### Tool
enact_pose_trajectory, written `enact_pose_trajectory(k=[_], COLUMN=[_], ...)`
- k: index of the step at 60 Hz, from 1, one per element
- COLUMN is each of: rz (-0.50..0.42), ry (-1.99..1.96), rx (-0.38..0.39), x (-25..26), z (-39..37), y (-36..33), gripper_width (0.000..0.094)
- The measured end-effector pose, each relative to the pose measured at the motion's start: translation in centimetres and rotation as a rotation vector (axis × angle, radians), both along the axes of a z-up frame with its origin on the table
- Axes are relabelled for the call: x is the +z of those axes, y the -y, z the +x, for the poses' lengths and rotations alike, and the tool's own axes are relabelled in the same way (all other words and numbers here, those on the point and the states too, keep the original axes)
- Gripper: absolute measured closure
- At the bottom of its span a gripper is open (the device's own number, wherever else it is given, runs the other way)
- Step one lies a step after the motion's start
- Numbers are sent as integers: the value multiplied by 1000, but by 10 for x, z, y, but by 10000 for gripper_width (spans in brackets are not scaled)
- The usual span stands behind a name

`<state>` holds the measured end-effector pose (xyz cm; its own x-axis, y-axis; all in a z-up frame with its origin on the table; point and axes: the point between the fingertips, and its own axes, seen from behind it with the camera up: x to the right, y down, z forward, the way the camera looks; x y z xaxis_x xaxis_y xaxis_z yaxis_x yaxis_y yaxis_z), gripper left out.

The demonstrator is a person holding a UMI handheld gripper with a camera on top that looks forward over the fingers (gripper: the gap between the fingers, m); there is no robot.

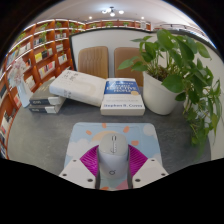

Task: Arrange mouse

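Note:
A white computer mouse (pixel 112 156) sits between the two fingers of my gripper (pixel 112 162), over a light pastel mouse mat (pixel 88 132) on the grey table. The magenta pads (pixel 91 160) press against both sides of the mouse, so the gripper is shut on it. The mouse points away from me, its scroll wheel showing near its far end. Whether it rests on the mat or is held just above it I cannot tell.
Beyond the mat lie a blue and white book (pixel 123 95) and a white box (pixel 76 86) with smaller books (pixel 45 102) beside it. A potted green plant (pixel 178 70) stands at the right. Two chairs (pixel 96 60) and bookshelves (pixel 40 60) stand behind the table.

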<state>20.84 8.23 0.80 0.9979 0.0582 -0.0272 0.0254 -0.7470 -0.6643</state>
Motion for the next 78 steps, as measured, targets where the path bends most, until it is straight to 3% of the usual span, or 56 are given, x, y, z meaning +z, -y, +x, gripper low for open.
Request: enact_pose_trajectory(k=[4,10,23,27,31,47,59,78], rz=[-44,-4,-40,-58,-68,34,163,180], ry=[38,-2,26,70,82,105,75,50], rx=[20,-19,-27,-41,-34,-89,-105,-60], x=[-17,-18,-20,-18,-9,99,181,200], z=[1,0,3,7,2,-37,-97,-185], y=[11,8,10,12,16,58,103,176], gripper_width=[557,546,392,284,57,76,78,80])
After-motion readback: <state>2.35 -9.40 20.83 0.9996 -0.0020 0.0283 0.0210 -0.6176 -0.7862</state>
